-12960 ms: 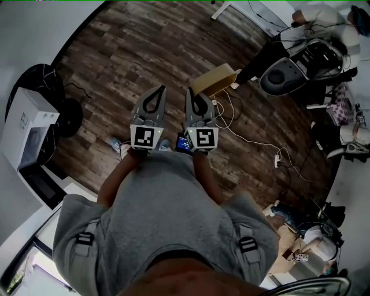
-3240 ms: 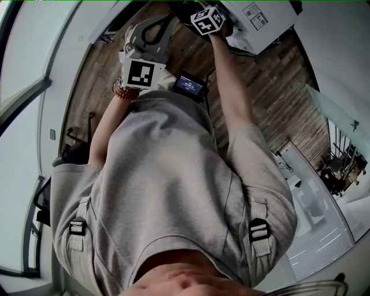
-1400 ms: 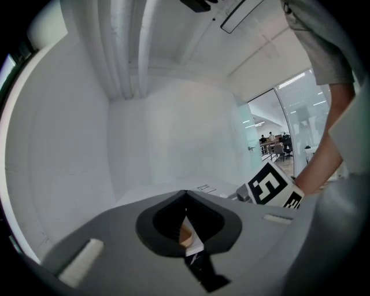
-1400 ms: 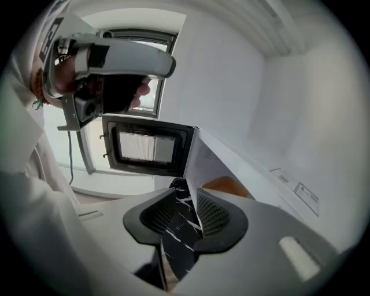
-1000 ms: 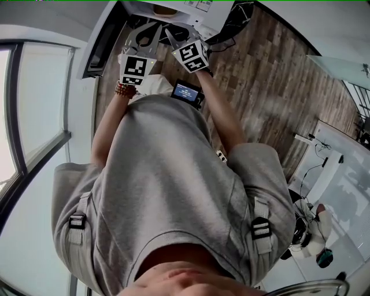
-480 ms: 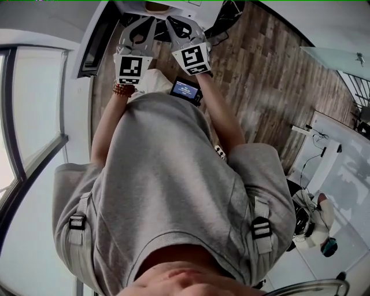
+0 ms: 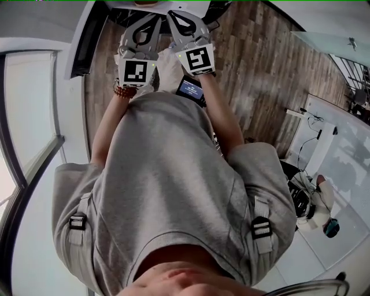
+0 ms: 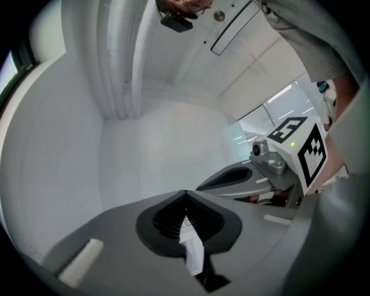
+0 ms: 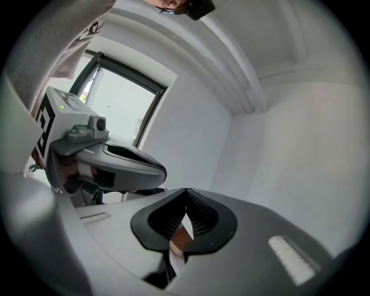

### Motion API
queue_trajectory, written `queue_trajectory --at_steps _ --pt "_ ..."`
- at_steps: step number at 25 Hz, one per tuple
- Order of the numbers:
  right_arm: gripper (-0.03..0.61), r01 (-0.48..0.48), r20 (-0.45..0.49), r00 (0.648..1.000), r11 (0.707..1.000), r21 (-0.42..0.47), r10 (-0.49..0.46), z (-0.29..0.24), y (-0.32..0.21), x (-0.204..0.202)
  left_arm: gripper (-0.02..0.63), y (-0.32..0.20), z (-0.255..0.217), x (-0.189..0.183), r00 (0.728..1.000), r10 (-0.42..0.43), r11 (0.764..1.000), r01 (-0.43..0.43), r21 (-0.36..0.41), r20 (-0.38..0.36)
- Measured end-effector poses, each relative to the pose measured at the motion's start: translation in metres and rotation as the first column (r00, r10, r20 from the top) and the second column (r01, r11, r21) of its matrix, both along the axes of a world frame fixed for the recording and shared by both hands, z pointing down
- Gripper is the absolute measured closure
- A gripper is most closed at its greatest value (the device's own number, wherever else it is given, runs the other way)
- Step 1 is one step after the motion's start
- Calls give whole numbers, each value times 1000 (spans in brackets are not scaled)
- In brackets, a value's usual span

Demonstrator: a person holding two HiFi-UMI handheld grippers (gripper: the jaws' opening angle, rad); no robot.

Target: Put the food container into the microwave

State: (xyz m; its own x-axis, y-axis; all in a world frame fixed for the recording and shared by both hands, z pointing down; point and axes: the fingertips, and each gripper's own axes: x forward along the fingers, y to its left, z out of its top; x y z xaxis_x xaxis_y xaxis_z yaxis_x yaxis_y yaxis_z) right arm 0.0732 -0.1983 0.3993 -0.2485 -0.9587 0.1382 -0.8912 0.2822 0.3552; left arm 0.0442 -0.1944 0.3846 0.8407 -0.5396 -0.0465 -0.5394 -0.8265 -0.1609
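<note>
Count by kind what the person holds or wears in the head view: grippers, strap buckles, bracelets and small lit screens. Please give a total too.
Grippers: 2 (left gripper, right gripper)
Strap buckles: 2
Bead bracelet: 1
Small lit screen: 1
Total: 6

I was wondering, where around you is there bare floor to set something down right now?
The wooden floor is bare to the right of the right gripper, as far as the white table. It is crowded at the top edge, where the left gripper and right gripper, both shut and empty, sit side by side.
</note>
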Motion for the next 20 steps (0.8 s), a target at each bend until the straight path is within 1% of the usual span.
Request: queue_trajectory --at_steps 4,6,8,12,15,20 --pt "565 -9 22 1000 999 34 8 -14 6 5 615 1 -1 4 1000 3 1000 -3 30 -5" --pt "565 -15 41 999 999 43 13 -20 9 10 615 3 -1 8 1000 -6 1000 6 23 2" --pt "565 -11 48 999 998 60 8 -23 14 16 615 5 -3 14 1000 -15 999 14 34 7" --pt "565 -9 55 998 999 47 6 -21 32 29 615 15 -7 24 999 -43 999 43 21 10" --pt "565 -5 66 998 999 51 2 -28 51 43 615 28 -16 34 998 -58 997 57 50 18" --pt "565 -20 87 996 999 40 17 -30 85 66 615 58 -17 41 996 -77 997 76 33 46"
